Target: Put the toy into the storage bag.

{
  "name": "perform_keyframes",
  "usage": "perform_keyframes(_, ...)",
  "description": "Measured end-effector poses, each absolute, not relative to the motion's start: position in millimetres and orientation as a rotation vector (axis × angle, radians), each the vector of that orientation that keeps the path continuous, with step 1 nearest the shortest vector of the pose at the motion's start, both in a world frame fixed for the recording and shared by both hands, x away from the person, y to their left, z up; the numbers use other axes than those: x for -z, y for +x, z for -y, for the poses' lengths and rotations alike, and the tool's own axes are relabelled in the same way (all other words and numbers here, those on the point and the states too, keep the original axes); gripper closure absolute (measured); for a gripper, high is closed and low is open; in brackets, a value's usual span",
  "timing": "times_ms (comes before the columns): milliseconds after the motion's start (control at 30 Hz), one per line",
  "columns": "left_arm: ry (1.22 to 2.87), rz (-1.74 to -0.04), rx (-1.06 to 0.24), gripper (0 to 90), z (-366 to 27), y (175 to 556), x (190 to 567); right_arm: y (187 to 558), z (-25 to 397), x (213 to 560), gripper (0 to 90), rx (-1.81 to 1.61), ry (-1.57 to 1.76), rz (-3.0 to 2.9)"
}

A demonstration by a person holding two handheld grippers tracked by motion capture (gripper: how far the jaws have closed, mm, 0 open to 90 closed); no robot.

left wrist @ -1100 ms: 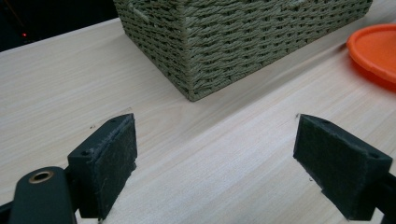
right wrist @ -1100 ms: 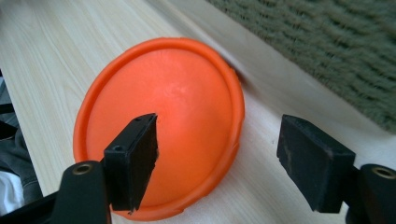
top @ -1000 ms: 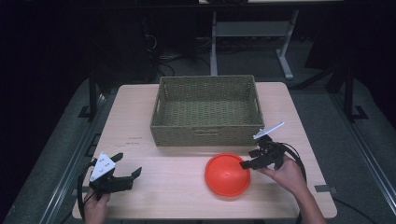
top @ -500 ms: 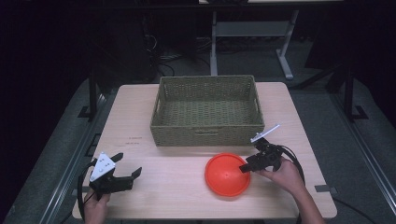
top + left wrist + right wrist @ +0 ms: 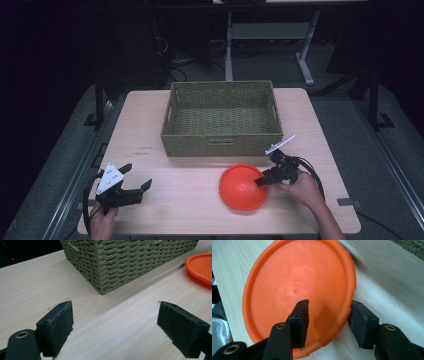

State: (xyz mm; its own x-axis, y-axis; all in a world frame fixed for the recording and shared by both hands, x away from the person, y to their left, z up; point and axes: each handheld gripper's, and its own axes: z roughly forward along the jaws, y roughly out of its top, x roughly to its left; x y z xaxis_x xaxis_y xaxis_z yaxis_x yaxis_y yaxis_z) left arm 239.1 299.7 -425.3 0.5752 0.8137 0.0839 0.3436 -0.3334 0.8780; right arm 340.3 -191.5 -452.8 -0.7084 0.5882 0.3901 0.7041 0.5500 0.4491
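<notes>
Dim room, grey floor (image 5: 395, 135), wooden table (image 5: 150, 115)

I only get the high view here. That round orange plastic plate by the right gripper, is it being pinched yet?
Observer: In the right gripper view, the right gripper straddles the rim of the round orange plastic plate, one jaw over the inside and one outside. There is a gap on the inner side, so it is not clamped.
Operator: Is the plate plain inside?
Observer: Yes, smooth orange with a small mark at its centre.
Operator: And the left gripper?
Observer: The left gripper view shows the left gripper with its jaws wide apart over the bare light wooden table, facing a corner of the woven green-grey basket.
</notes>
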Motion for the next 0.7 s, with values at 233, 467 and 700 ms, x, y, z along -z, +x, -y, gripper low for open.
perform_keyframes(233,1.917,-0.931,-0.666,12.8,-299.8,239.3,425.2,342.4,190.7,453.9,55.2,0.889,-1.095,2.590)
perform_keyframes(467,1.916,-0.929,-0.667,12.8,-299.4,239.6,425.2,342.1,190.0,447.4,70.3,0.898,-1.099,2.606)
perform_keyframes(700,1.921,-0.922,-0.674,12.8,-297.9,238.7,424.9,341.3,186.0,431.3,79.9,0.956,-1.088,2.582)
